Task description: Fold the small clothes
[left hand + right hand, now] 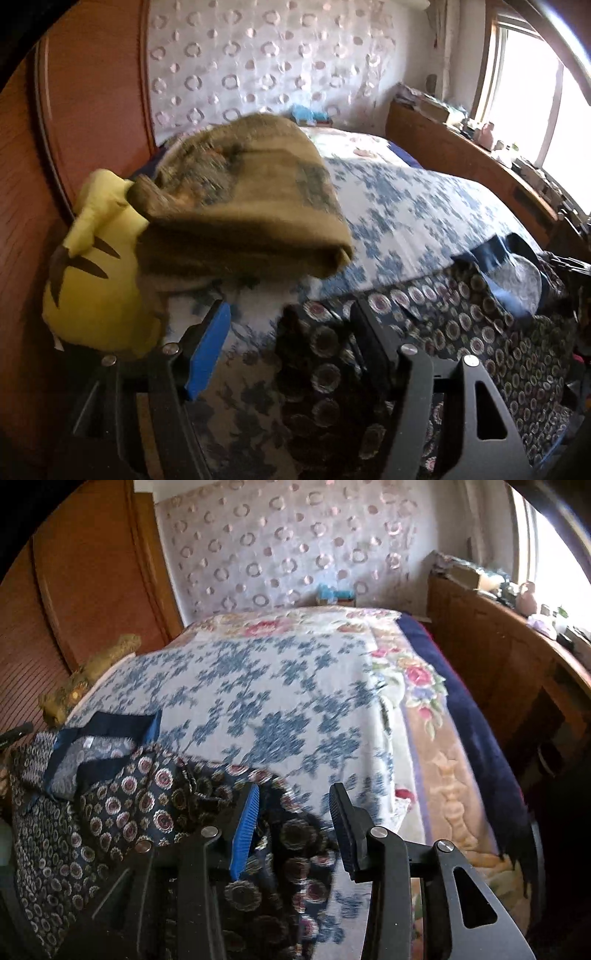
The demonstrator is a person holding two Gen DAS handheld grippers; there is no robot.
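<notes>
We see the dark patterned garment (122, 805) with medallion print lying crumpled on the near edge of the bed, its navy-lined collar part (103, 734) turned up toward the far left in the right wrist view. In the left wrist view the same garment (461, 350) spreads across the foreground and right. Our left gripper (291, 325) has its fingers spread, hovering over the garment's edge, nothing between them. Our right gripper (291, 812) is also spread wide, a fold of the garment sitting between the blue pad (243, 834) and the black finger; we cannot tell if it touches either. Under the garment lies the blue floral bedspread (266, 686), with a rose-print blanket (417, 675) on its right side. A folded olive-brown cloth (243, 206) rests on a yellow plush toy (99, 280) just left of the left gripper, against the wooden wardrobe (92, 92). Motion blur softens both views.
</notes>
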